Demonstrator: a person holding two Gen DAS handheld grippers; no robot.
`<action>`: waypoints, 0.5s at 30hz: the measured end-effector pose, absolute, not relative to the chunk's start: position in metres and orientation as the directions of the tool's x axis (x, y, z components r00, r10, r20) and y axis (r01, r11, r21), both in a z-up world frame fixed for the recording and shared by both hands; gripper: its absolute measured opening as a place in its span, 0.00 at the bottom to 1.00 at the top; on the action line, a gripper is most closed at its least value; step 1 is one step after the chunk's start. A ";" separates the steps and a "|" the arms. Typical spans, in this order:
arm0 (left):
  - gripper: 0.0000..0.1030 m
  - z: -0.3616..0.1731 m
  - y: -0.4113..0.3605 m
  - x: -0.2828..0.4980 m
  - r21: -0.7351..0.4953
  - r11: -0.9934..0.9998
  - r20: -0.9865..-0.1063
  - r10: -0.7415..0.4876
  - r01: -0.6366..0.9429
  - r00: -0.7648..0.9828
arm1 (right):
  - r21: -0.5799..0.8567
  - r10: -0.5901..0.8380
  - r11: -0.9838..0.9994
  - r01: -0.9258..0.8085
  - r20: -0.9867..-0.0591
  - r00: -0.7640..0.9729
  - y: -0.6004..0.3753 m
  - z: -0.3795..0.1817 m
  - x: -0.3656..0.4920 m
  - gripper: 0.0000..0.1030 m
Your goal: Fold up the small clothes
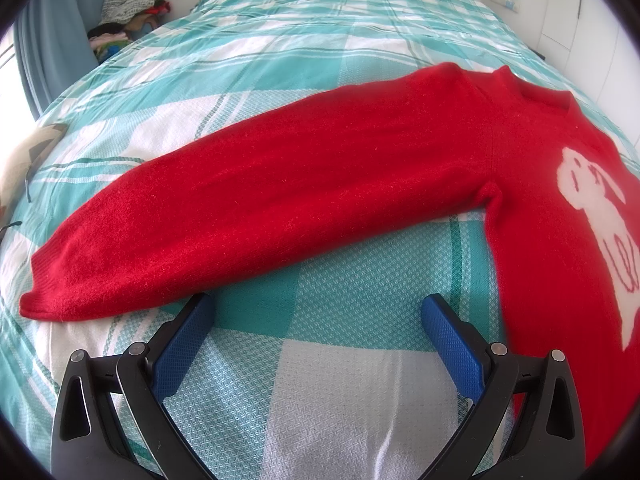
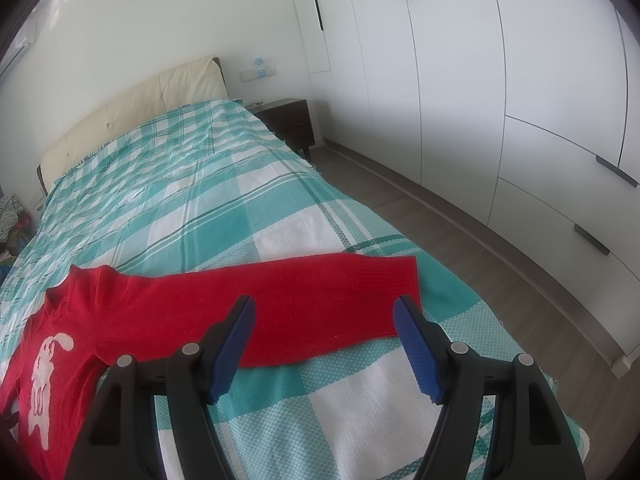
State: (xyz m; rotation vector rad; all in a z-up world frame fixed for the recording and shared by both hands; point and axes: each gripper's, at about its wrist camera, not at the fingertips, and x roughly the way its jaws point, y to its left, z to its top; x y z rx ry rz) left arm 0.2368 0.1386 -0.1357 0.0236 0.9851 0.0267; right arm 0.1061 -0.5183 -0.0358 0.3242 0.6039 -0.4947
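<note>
Red sweater flat across the bed, sleeves spread. Left tongs agape, empty, near one cuff; clothes pile behind. Right tongs agape over other sleeve; wardrobe visible.

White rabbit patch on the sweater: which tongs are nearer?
Left, I'd judge. Left tongs sit just beside the rabbit patch; right tongs are out over the far sleeve.

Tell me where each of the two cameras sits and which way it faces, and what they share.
Left wrist: on the left gripper, low over the bed, facing the red sweater's left sleeve; only its open blue fingers show.
Right wrist: on the right gripper, facing the other sleeve, headboard and wardrobe; open fingers only.
Shared: sweater, its white animal motif, checked bedspread.
</note>
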 end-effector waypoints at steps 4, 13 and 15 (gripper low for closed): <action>1.00 -0.136 0.139 0.237 0.032 0.999 -0.833 0.033 -0.012 0.552 | 0.147 -0.345 0.835 0.530 -0.610 0.713 -0.519 -0.036 0.106 0.69; 1.00 -0.136 0.139 0.237 0.032 0.999 -0.833 0.033 -0.012 0.553 | 0.148 -0.345 0.835 0.530 -0.611 0.713 -0.519 -0.036 0.106 0.69; 1.00 -0.136 0.139 0.237 0.032 0.999 -0.833 0.033 -0.012 0.553 | 0.149 -0.344 0.835 0.530 -0.610 0.714 -0.518 -0.036 0.106 0.69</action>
